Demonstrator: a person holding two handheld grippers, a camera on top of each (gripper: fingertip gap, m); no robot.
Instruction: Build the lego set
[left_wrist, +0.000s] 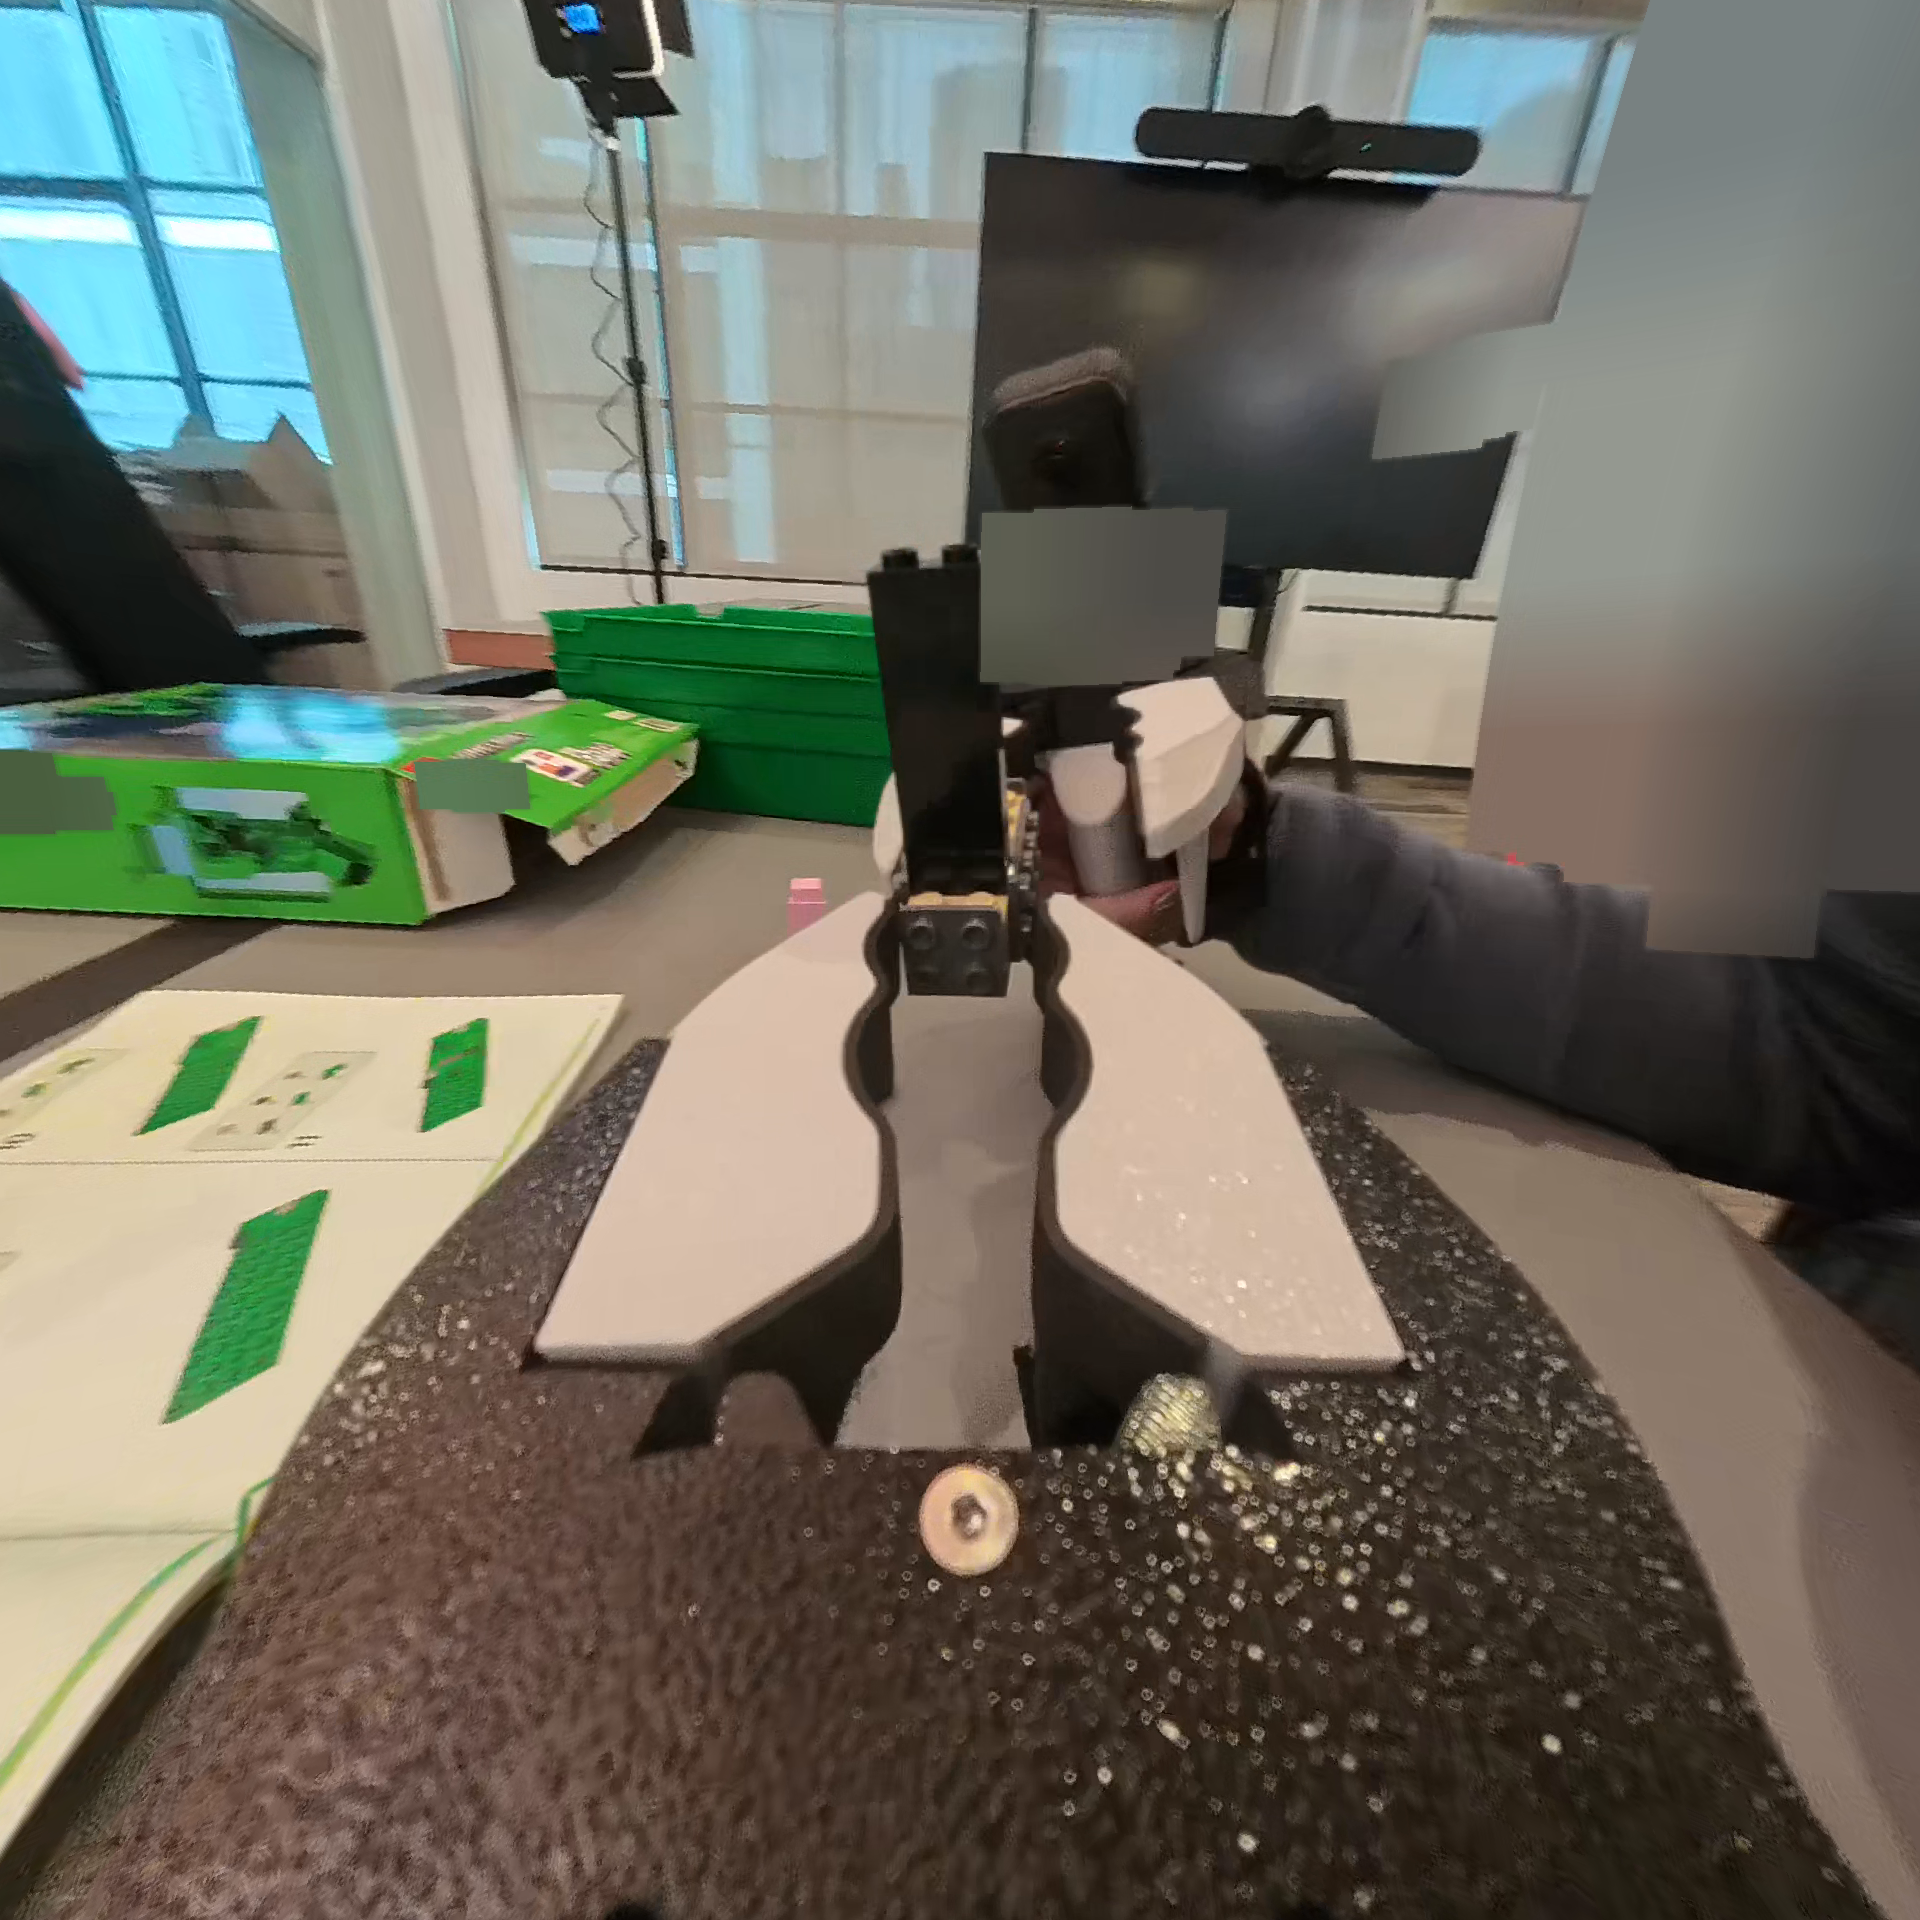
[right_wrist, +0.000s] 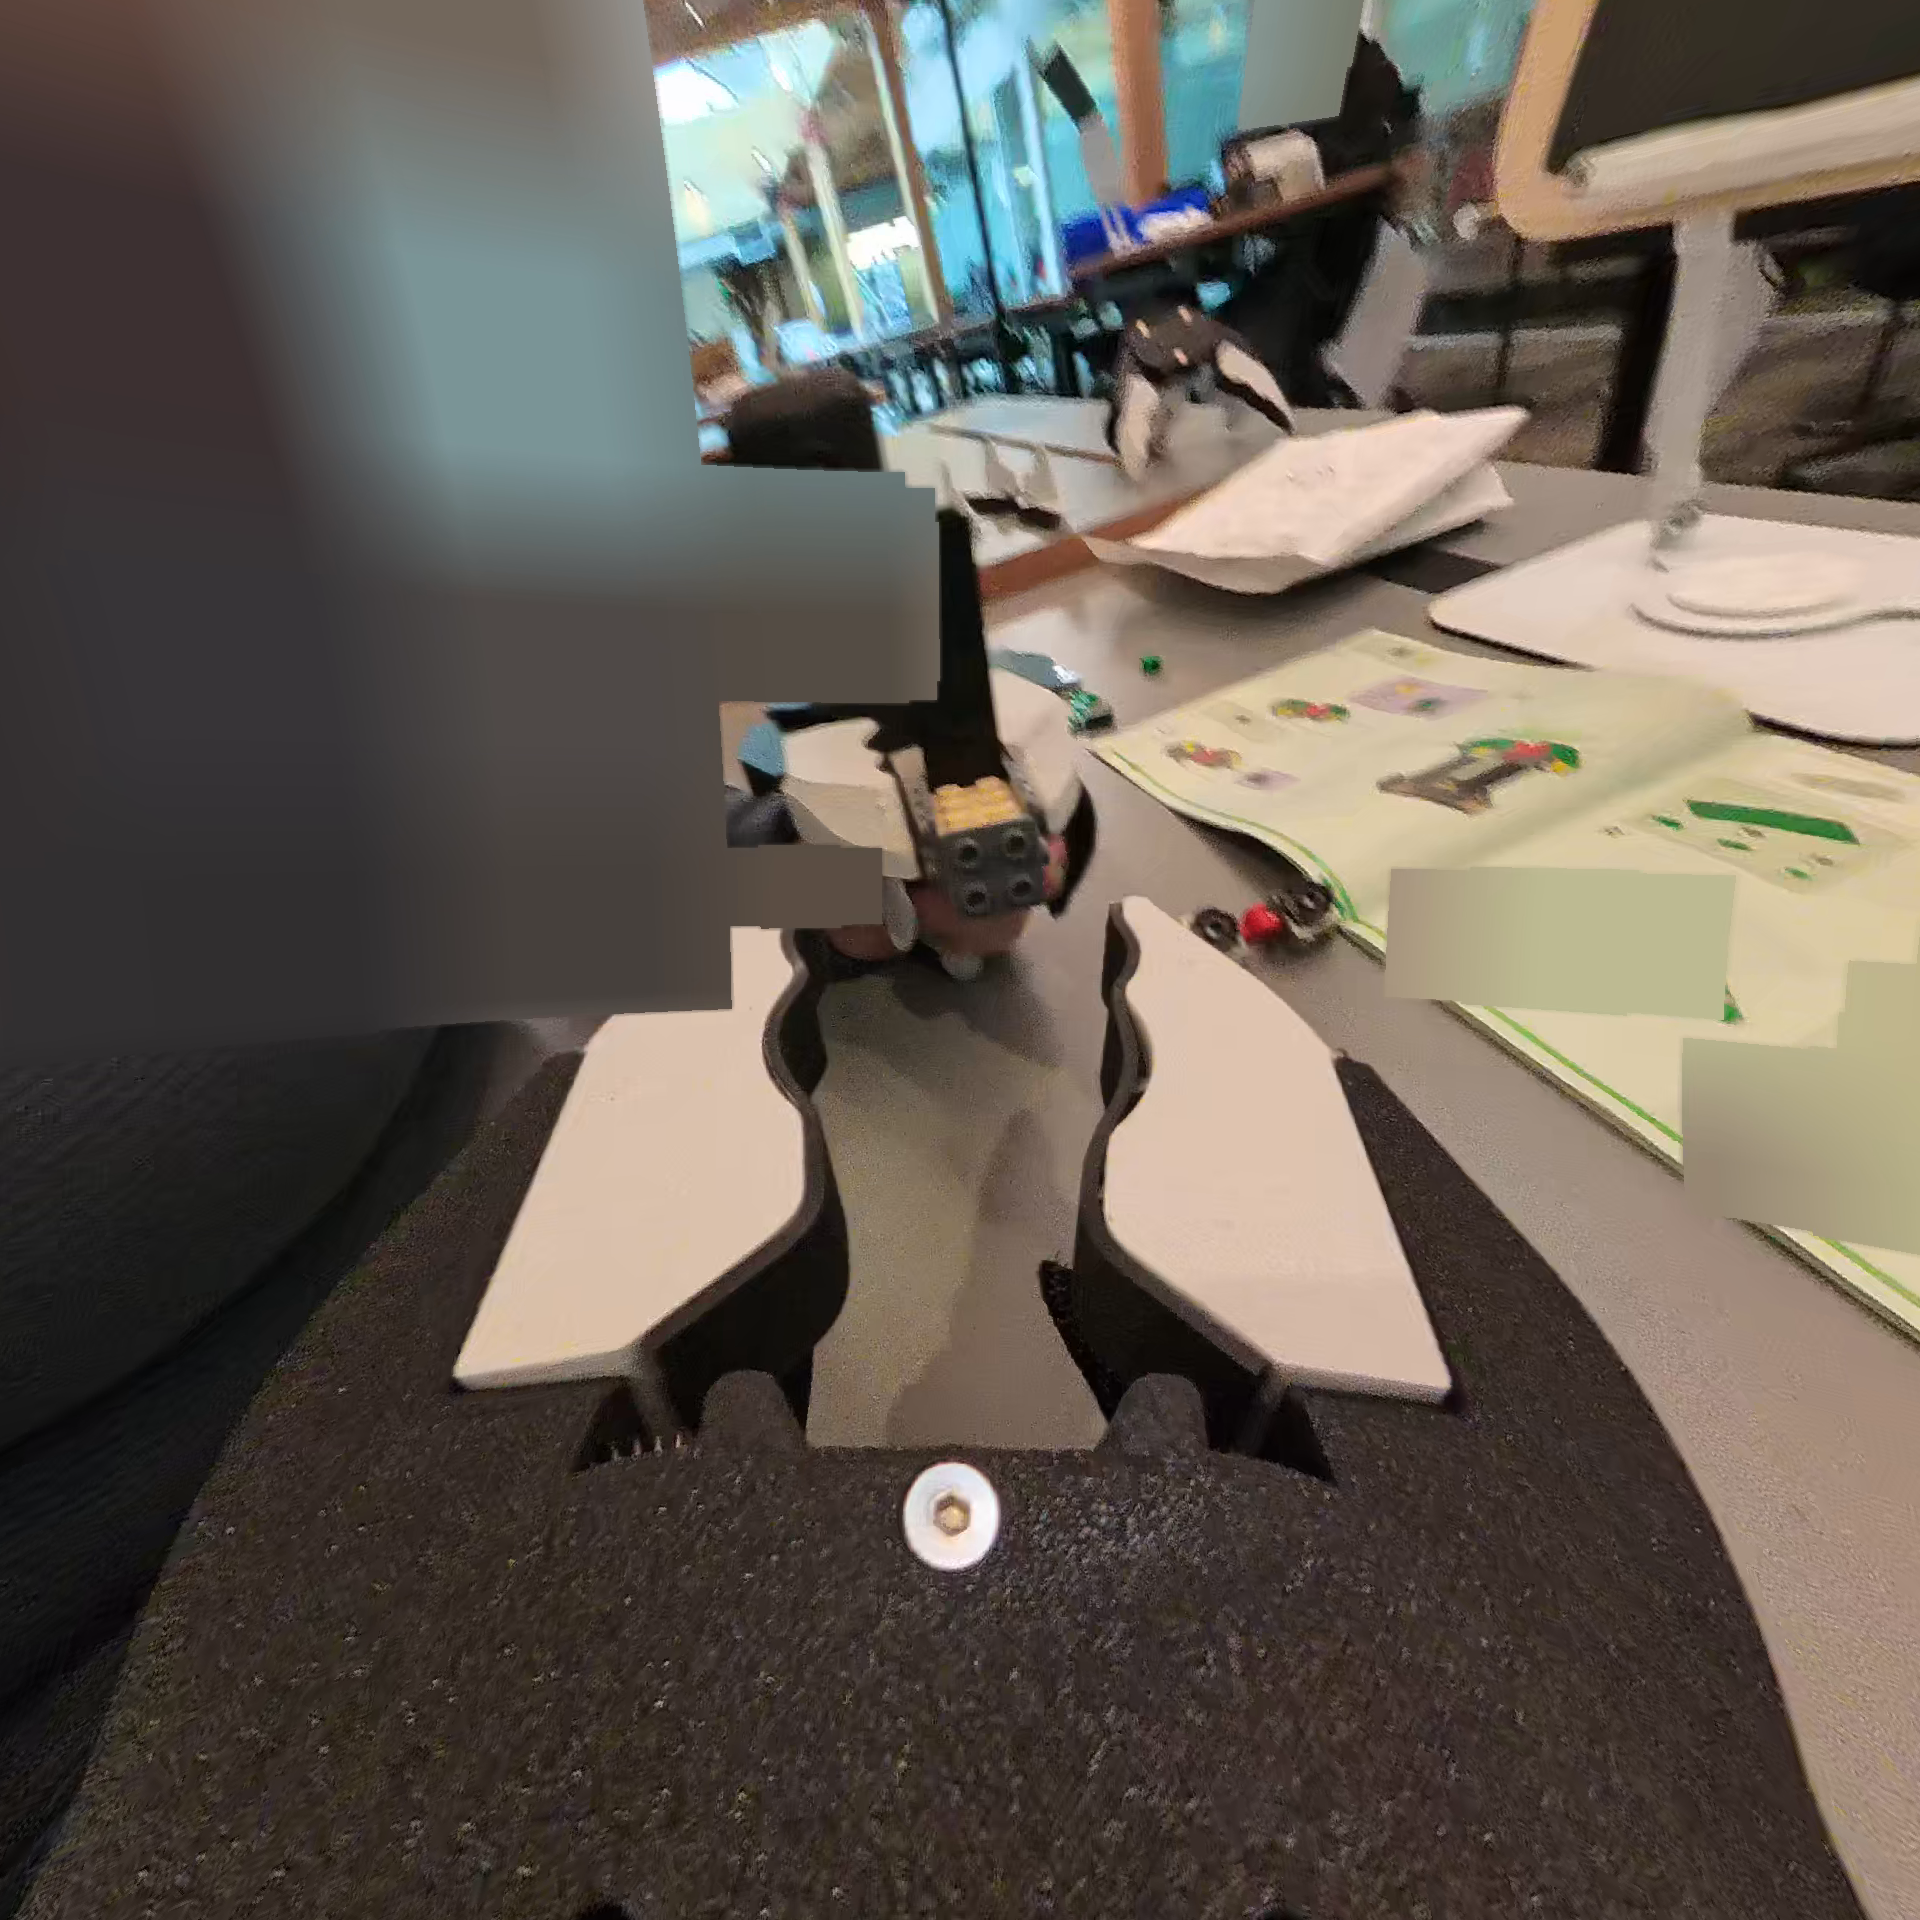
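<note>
Black textured housing fills the foreground of both wrist views, with each gripper's pale fingers reaching forward from it. Taking the black lego assembly (left_wrist: 940, 790) as landmark: it is a tall black column with studs on top, a tan layer low down and a dark grey studded block at its base, held up above the grey table (left_wrist: 1558, 1164).

Largest nearby things first: the green set box (left_wrist: 312, 810) lies opened on the table to the left of the assembly in the left wrist view, with stacked green bins (left_wrist: 727, 686) behind it. The open instruction booklet (left_wrist: 260, 1143) lies to the assembly's left and nearer the camera; from the right wrist view it spreads to the right.

The left gripper (left_wrist: 954, 935) is narrowed onto the assembly's base, its fingers pressing the grey block from both sides. The right gripper (right_wrist: 951, 935) stands wide with nothing between its fingers, facing the assembly and just short of it.

Small loose parts remain: a pink brick (left_wrist: 805, 902) just left of the assembly, and red and black pieces (right_wrist: 1262, 920) beside the booklet.

As a judgement, the build is early: one small sub-assembly exists, the pictured model is far larger, and loose parts are still unplaced
</note>
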